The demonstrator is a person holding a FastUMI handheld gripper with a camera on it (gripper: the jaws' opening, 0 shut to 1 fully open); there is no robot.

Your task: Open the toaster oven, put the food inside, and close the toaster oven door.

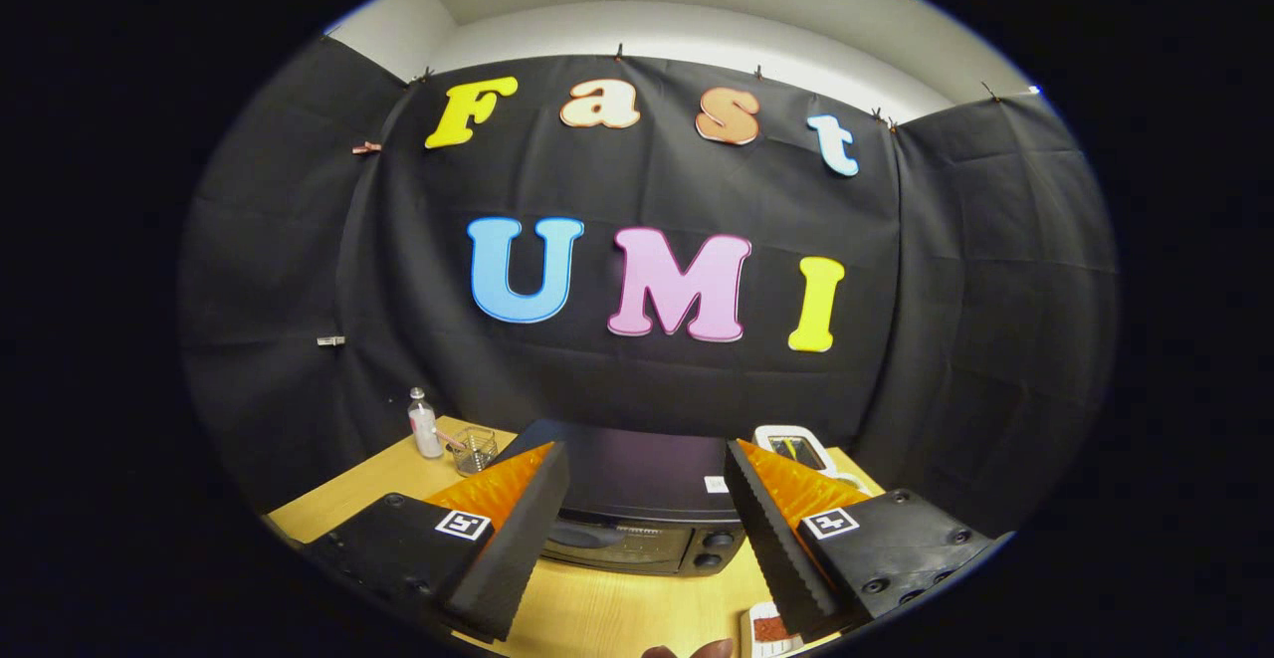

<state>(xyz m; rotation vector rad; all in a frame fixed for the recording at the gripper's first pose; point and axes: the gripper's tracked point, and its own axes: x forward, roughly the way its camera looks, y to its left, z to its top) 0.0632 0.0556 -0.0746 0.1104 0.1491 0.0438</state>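
Observation:
A black toaster oven [647, 499] stands on the wooden table [597, 608], seen from above and in front, its door shut and two knobs on its right front. My gripper [647, 464] hangs open above it, the fingers [518, 529] spread to either side of the oven's top with nothing between them. A small white tray with reddish-brown food [771, 630] lies on the table below the right finger, partly hidden by it.
A small clear bottle [425, 424] and a glass cup [476, 449] stand on the table behind the oven to the left. A white device [796, 449] sits behind the oven to the right. Fingertips of a person's hand [692, 650] show at the table's near edge.

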